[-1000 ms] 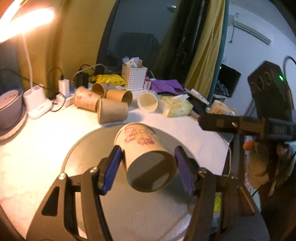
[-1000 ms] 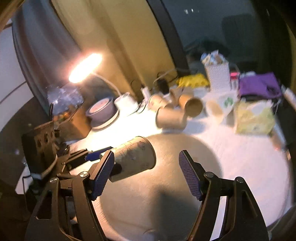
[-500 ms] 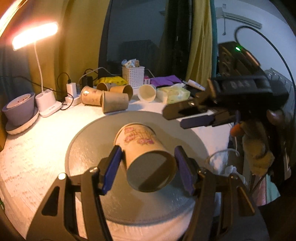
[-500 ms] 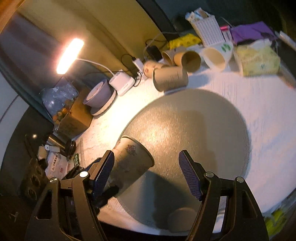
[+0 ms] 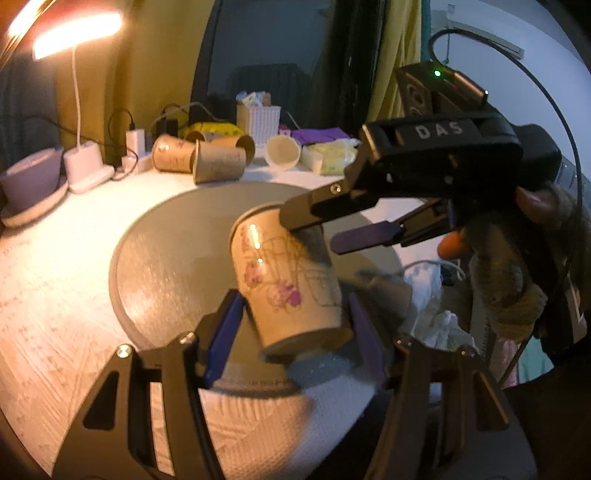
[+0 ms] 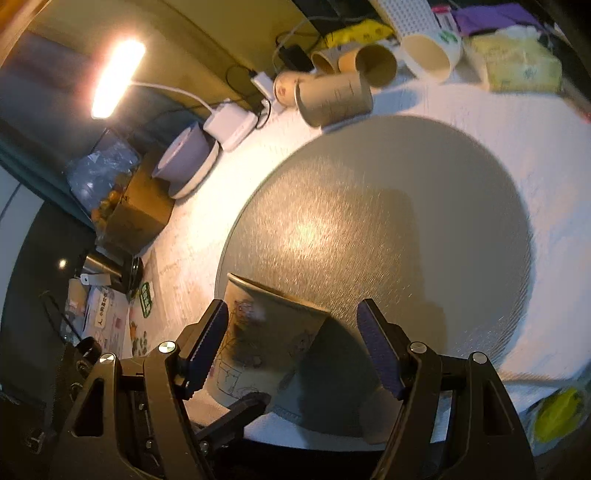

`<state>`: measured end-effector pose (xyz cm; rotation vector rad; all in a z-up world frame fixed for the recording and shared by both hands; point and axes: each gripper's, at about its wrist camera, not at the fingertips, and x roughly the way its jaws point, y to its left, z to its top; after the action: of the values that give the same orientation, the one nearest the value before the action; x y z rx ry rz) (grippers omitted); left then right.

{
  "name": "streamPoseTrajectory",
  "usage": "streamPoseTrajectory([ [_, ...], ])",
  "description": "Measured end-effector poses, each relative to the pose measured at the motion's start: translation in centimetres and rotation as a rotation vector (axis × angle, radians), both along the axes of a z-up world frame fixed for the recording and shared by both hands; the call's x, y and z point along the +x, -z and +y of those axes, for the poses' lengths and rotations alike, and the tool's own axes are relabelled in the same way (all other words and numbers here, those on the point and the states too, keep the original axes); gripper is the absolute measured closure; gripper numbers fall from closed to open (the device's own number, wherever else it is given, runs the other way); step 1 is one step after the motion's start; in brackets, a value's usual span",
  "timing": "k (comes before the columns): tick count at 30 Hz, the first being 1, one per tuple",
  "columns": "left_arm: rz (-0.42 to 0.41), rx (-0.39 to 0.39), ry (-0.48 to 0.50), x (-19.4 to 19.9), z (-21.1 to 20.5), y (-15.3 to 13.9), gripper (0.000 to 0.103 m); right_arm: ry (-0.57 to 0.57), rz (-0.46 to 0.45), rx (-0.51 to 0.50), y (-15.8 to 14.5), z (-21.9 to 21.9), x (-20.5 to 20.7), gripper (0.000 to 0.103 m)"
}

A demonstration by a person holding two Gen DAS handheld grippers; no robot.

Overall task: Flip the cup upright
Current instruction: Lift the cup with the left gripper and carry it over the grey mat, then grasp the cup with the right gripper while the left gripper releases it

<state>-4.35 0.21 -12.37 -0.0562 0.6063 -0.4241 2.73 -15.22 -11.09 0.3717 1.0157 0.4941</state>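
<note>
Far left of the left wrist view: desk lamp (image 5: 75, 31) lit, purple bowl (image 5: 31, 177) beneath it, a cluster of toppled paper cups (image 5: 218, 162) along the back of the table.

Centre: the cup (image 5: 286, 284) with the pink print is clamped between the blue pads of the left gripper (image 5: 291, 339), held over the near edge of the round grey mat (image 5: 166, 258). Half a second ago its open mouth faced the camera; now the mouth has swung down and away, the closed base tipped up toward the far side. So the cup has been rotated in the grasp, seemingly toward mouth-down rather than upright, or mid-way through a hand-over.

Right: the right gripper (image 5: 332, 229) has come in from the side, jaws apart, one finger over the cup's base end. In its own view the right gripper (image 6: 291, 347) straddles the cup (image 6: 266, 339) without pinching it.

Judgement: transfer or regrasp appears imminent; the flip is not finished, cup off the mat and tilted.
</note>
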Motion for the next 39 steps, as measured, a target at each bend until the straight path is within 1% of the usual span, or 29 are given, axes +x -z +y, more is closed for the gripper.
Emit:
streamPoseTrajectory([
  [8, 0.016, -0.016, 0.018, 0.0, 0.1, 0.3, 0.043, -0.028, 0.074, 0.016, 1.1, 1.4, 0.4, 0.028],
  [13, 0.027, -0.027, 0.024, 0.2, 0.1, 0.2, 0.043, -0.033, 0.098, 0.053, 1.5, 1.2, 0.8, 0.028],
  [16, 0.030, -0.028, 0.028, 0.3, -0.1, 0.2, 0.043, -0.043, 0.129, 0.089, 2.1, 0.9, 1.1, 0.028],
  [20, 0.053, -0.052, 0.037, 0.6, -0.3, 0.1, 0.043, -0.060, 0.124, 0.117, 2.1, 0.6, 1.1, 0.028],
  [21, 0.054, -0.051, 0.036, 0.7, -0.3, 0.0, 0.042, -0.066, 0.118, 0.119, 2.0, 0.6, 1.1, 0.030],
  [23, 0.054, -0.047, 0.034, 0.8, -0.6, -0.2, 0.042, -0.074, 0.096, 0.111, 1.5, 0.6, 1.0, 0.031],
  [24, 0.058, -0.048, 0.036, 1.0, -0.7, -0.3, 0.038, -0.078, 0.088, 0.107, 1.3, 0.5, 0.9, 0.031],
  [25, 0.063, -0.052, 0.036, 1.1, -0.8, -0.3, 0.029, -0.082, 0.075, 0.106, 1.1, 0.4, 1.0, 0.031],
  [27, 0.068, -0.066, 0.026, 1.4, -0.7, -0.4, 0.023, -0.079, 0.053, 0.102, 0.6, 0.1, 1.2, 0.031],
  [30, 0.075, -0.078, -0.001, 2.0, -0.2, -0.5, 0.023, -0.061, -0.005, 0.074, -0.6, -0.4, 1.6, 0.031],
  [35, 0.100, -0.098, -0.068, 3.3, 1.5, -0.5, 0.023, -0.025, -0.177, -0.091, -3.2, -0.3, 2.3, 0.031],
  [37, 0.110, -0.102, -0.097, 3.8, 2.3, -0.4, 0.023, -0.025, -0.235, -0.155, -3.7, 0.1, 2.6, 0.031],
  [39, 0.119, -0.114, -0.124, 4.5, 3.2, -0.5, 0.023, -0.030, -0.274, -0.188, -3.9, 0.4, 3.0, 0.031],
])
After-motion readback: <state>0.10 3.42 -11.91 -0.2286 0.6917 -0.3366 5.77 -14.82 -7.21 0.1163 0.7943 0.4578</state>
